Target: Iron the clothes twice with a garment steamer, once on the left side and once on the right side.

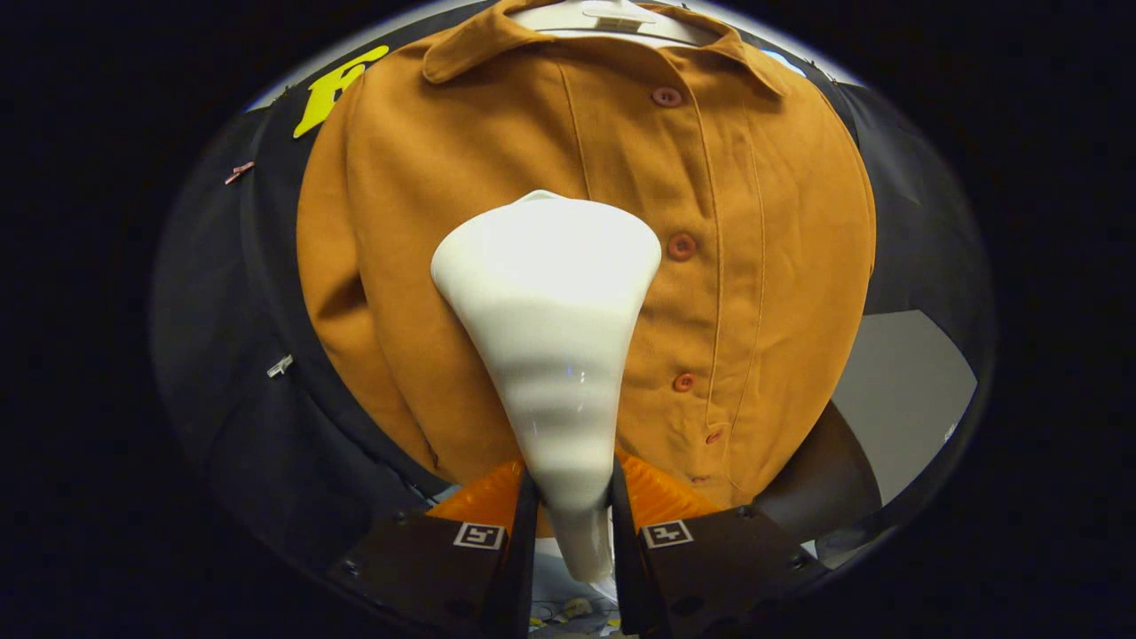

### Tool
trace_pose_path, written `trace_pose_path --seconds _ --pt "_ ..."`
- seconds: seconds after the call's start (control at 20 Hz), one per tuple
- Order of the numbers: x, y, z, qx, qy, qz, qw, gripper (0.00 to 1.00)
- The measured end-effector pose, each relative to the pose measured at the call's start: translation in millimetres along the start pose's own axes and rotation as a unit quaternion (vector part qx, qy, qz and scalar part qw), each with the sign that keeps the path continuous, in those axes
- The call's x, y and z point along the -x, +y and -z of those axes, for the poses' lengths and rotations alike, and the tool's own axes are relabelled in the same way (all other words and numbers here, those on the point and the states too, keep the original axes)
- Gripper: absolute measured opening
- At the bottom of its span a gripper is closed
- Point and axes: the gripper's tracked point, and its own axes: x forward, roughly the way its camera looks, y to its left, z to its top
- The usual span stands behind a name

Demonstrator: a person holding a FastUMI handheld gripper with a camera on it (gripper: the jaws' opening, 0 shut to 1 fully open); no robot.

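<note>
White steamer (550,355) sits clenched by its neck between my gripper (568,524) fingers, its wide head lying against the brown jacket (754,266) beside the button (681,246) row, with cloth all around it.

White hanger (612,16), 2 wall clips (280,365)
</note>
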Motion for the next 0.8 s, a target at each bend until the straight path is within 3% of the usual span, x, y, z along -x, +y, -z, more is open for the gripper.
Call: trace_pose_path --seconds 0.8 --pt "-36.8 -10.6 127.9 -0.015 0.181 -0.001 0.983 0.42"
